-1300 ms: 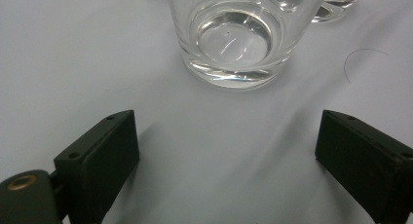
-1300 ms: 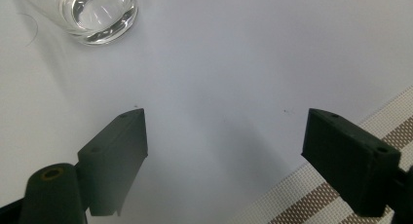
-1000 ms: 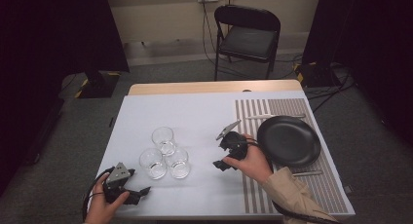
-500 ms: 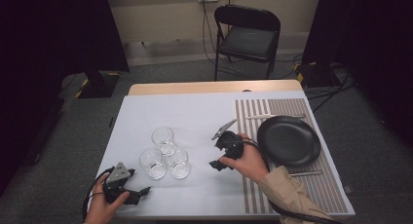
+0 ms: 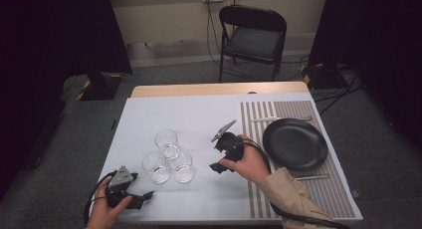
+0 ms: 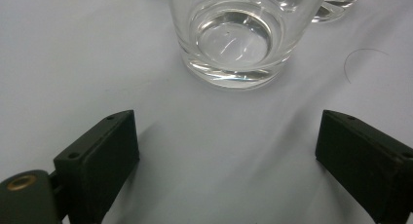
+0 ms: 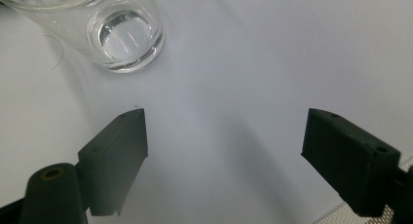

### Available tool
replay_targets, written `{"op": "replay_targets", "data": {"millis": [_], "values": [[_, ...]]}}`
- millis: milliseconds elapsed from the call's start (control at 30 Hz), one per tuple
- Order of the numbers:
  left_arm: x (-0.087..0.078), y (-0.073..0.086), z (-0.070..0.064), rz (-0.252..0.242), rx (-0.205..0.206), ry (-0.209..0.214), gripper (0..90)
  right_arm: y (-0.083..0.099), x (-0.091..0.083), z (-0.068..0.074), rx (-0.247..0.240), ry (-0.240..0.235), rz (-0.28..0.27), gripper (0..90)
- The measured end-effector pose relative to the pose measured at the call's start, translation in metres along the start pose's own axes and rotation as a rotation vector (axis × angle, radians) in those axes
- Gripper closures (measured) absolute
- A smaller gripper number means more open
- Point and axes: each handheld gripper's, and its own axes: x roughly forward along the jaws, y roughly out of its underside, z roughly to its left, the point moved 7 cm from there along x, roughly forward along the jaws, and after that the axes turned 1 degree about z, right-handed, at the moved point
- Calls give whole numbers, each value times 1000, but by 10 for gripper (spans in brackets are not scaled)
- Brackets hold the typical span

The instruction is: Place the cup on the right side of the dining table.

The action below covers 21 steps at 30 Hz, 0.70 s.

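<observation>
- Three clear glasses stood in a tight cluster on the white desk (image 5: 149, 119), left of centre: far glass (image 5: 166, 143), near-left glass (image 5: 156, 166), near-right glass (image 5: 181, 166). All upright, looked empty, set just beside one another; could not tell if they touched.
- Left tool (image 5: 144, 195) sat low at the desk's near-left corner, held by the person's left hand (image 5: 107, 211), grey three-cornered plate on top, cable looping behind it.
- Left tool was released: jaws spread wide in the left gripper view (image 6: 229, 175), nothing between them, bare white desk under the gap.
- In the left gripper view a glass (image 6: 236, 36) stood straight ahead of the jaws, near but apart; more glass bases at the top edge behind it.
- Right tool (image 5: 219, 157) was at mid-desk, right of the glasses, gripped by the right hand (image 5: 249, 164) in a tan sleeve, jaws pointing toward the cluster.
- Right tool was also released: jaws wide apart in the right gripper view (image 7: 224, 156), gripping nothing.
- In the right gripper view a glass (image 7: 124, 34) showed up-left of the jaws, off the gap line, apart from both jaws.
- Striped mat (image 5: 259, 134) covered the right of the desk, with a black plate (image 5: 294, 143) on it.
- A piece of cutlery (image 5: 278, 119) lay beyond the plate and another (image 5: 311, 177) nearer the person; type too small to tell.
- Black folding chair (image 5: 254, 37) stood behind the desk.
</observation>
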Motion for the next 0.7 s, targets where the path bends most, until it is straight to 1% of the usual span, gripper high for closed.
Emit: {"op": "replay_targets", "data": {"millis": [200,367,400,433,533,700], "values": [[0,0,0,0,0,0,78,-4,1,2,-2,-1,1,155],[0,0,0,2,3,1,78,-8,-1,4,6,-4,-2,144],[0,0,0,2,3,1,78,-10,-1,4,0,-4,-6,144],[0,0,0,2,3,1,78,-11,-2,4,6,-3,-6,144],[0,0,0,0,0,1,78,-15,-3,6,0,-9,-5,144],[0,0,0,2,3,1,78,-18,-3,7,1,-5,-3,145]]}}
